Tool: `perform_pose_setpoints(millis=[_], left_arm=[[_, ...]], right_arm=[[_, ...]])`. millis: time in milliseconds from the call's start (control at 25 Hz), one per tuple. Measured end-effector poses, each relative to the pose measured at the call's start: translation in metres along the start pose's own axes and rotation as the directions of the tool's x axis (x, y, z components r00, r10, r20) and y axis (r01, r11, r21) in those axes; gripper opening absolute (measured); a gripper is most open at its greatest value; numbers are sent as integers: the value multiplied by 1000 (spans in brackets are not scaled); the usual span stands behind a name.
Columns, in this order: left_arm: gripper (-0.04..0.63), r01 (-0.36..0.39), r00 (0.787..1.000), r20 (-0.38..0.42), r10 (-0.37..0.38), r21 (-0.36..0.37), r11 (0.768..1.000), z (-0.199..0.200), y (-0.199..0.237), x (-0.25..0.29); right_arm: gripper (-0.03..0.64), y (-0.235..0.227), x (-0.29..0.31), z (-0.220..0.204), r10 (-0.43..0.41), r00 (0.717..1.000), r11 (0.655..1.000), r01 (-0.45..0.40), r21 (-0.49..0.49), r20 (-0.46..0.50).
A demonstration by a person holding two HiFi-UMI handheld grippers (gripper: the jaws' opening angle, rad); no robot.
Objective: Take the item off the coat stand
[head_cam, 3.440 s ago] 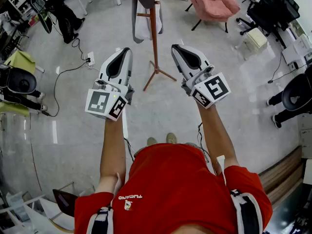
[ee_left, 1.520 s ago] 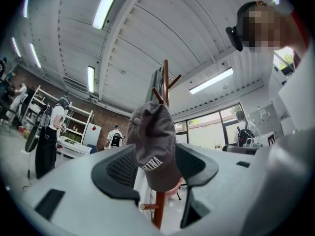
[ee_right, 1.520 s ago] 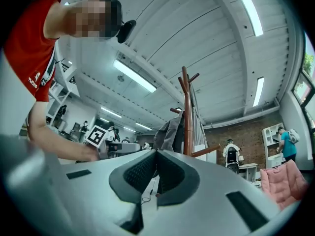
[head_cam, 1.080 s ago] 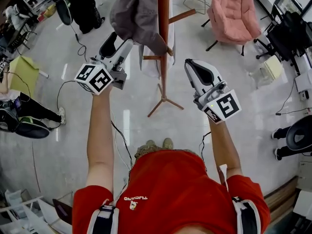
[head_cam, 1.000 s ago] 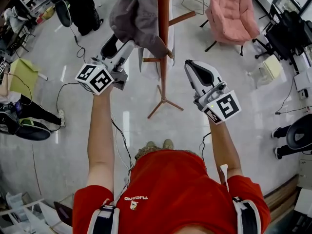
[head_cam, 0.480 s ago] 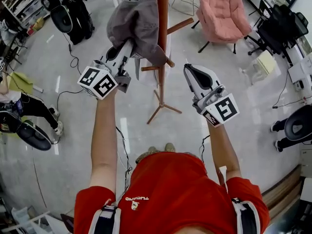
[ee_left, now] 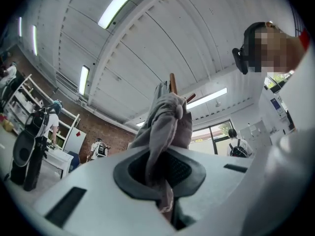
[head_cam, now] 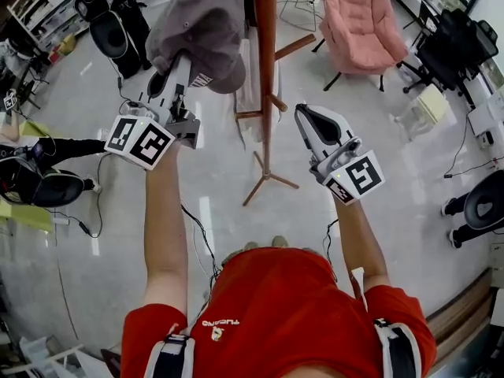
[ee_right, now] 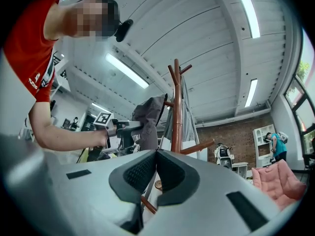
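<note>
A grey cap (head_cam: 201,30) hangs at the left side of the brown wooden coat stand (head_cam: 266,77). My left gripper (head_cam: 179,68) reaches up under it, its jaws closing tight on the cap's lower edge. In the left gripper view the grey fabric (ee_left: 165,127) is pinched between the pads of the left gripper (ee_left: 162,167), with the stand's pole top behind it. My right gripper (head_cam: 302,113) is held to the right of the pole, shut and empty. The right gripper view shows its closed jaws (ee_right: 155,167), the coat stand (ee_right: 176,112) and the cap (ee_right: 147,119).
A white garment (head_cam: 248,73) hangs on the stand behind the pole. A pink armchair (head_cam: 358,22) stands at the back right, black office chairs (head_cam: 449,18) further right. Black bags (head_cam: 118,22) and a seated person (head_cam: 39,172) are on the left. Cables lie on the floor.
The left gripper has risen to the cap and shut on its edge. The cap has shifted left, away from the pole. The right gripper has barely moved.
</note>
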State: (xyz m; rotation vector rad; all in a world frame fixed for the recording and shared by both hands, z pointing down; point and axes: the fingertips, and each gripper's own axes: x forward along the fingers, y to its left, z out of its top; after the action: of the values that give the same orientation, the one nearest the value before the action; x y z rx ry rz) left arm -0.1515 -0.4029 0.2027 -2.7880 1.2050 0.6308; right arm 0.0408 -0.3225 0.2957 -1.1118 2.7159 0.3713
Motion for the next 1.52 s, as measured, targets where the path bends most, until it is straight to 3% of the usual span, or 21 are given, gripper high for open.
perform_pose_setpoints(millis=[200, 440, 960, 1520], left_arm=[[18, -54, 998, 38, 53, 17, 998, 30, -5, -17], [18, -130, 990, 60, 128, 25, 991, 36, -13, -55], [19, -146, 989, 13, 148, -78, 986, -25, -49, -114], [18, -150, 989, -5, 150, -47, 988, -29, -64, -119]], right_arm=[[23, 8, -1, 8, 1, 1000, 1000, -1, -4, 18], [23, 16, -7, 20, 4, 999, 1000, -3, -14, 40], [23, 34, -15, 32, -6, 998, 1000, 8, -20, 66], [23, 34, -26, 34, 1, 999, 998, 2, -57, 54]])
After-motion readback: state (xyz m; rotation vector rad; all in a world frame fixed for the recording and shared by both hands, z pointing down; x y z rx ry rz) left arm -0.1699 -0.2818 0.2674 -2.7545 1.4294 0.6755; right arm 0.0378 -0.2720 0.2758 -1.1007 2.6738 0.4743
